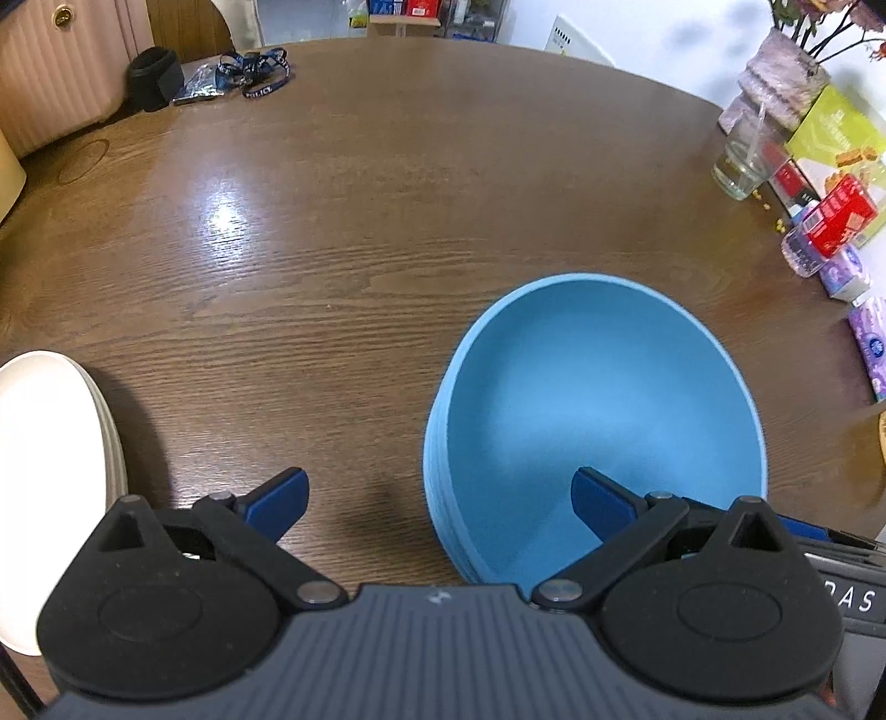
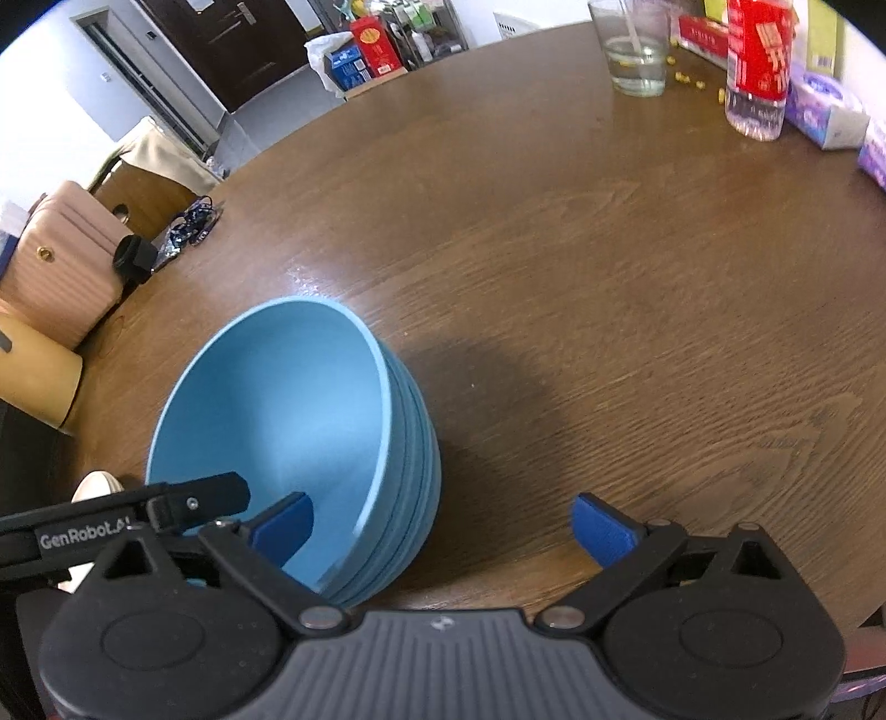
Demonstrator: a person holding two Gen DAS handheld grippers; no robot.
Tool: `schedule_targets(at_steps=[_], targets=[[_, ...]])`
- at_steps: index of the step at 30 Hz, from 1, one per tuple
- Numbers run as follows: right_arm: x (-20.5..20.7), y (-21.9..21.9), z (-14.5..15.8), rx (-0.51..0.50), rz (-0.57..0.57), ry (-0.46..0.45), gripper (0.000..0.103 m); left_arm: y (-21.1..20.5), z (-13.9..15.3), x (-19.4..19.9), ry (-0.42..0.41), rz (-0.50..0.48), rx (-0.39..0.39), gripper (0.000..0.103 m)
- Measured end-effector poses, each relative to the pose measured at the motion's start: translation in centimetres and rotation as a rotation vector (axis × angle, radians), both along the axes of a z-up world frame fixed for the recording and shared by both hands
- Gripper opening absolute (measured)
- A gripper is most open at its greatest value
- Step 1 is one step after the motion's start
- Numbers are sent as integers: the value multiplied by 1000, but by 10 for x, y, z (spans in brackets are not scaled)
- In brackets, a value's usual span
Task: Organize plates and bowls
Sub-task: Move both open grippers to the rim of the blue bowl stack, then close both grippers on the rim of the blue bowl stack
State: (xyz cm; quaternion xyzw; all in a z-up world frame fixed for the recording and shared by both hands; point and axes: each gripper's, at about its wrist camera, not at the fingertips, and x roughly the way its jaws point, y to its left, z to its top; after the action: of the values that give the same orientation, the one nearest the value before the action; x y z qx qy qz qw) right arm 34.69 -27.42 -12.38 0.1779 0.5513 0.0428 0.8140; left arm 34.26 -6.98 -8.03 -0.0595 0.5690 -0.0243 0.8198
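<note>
Jaws: left gripper (image 1: 440,498) and right gripper (image 2: 443,526) both spread wide, holding nothing.
Blue bowls (image 2: 288,421): nested stack on wooden table (image 2: 609,277).
White plates (image 1: 50,471): stacked at left.

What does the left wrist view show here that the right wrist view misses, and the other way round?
Only the left wrist view shows the stack of white plates at the table's near left edge and the vase. Only the right wrist view shows the dark door and a shoe. Both show the stacked blue bowls, the drinking glass, the wooden table and open tools.
</note>
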Motion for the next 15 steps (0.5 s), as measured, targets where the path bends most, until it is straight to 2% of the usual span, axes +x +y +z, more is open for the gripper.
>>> schedule_targets(at_steps=[4, 6, 9, 15], targets=[[2, 0, -9, 19, -13, 19, 98, -1, -4, 3, 8, -4, 19, 101], [4, 0, -13, 27, -19, 23, 92, -3, -6, 5, 11, -8, 25, 100], [7, 0, -18, 32, -27, 28, 90, -3, -9, 7, 21, -8, 27, 97], [9, 1, -28, 56, -38, 39, 80, -3, -20, 12, 57, -5, 10, 83]])
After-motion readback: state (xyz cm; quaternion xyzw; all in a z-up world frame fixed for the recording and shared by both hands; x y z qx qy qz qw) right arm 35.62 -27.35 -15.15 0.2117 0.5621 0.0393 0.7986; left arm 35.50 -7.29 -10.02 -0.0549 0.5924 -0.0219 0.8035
